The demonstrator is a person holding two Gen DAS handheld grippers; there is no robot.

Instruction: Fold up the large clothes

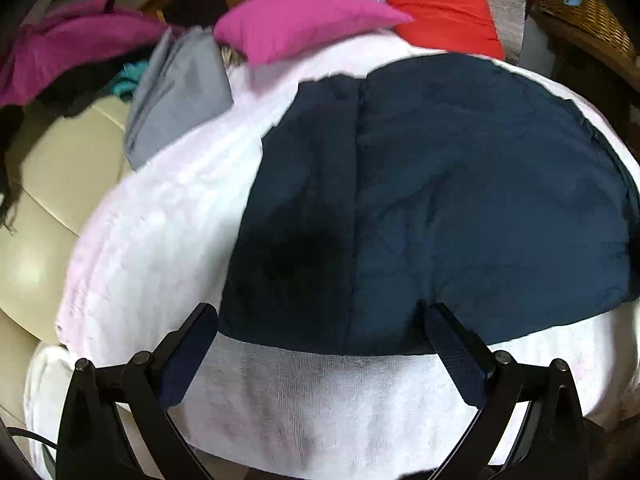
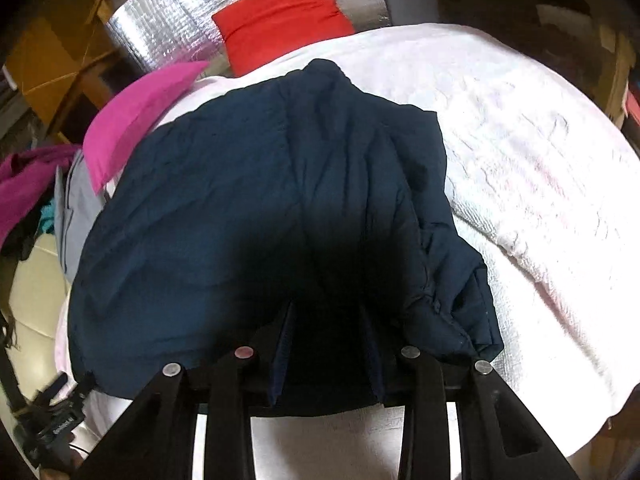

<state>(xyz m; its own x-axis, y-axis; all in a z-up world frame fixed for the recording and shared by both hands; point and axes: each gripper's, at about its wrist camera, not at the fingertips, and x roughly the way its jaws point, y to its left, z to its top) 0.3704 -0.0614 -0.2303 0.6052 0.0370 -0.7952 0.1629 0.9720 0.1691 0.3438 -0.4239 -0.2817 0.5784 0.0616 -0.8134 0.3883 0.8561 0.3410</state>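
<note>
Lived-in home room, white towel [image 2: 520,168] spread as work surface, cream sofa [image 1: 52,184], pink cushion [image 1: 304,20] and red cushion [image 1: 444,16], wicker basket [image 1: 580,4], heaped clothes [image 1: 60,48], silver insulation sheet [image 2: 168,36], cardboard box [image 2: 52,56]

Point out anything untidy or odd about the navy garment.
The navy garment lies mostly flat on the white towel, but its right edge is bunched and crumpled, not squared like the rest.

Black gripper [image 1: 322,312], navy pads, silver rivets.
</note>
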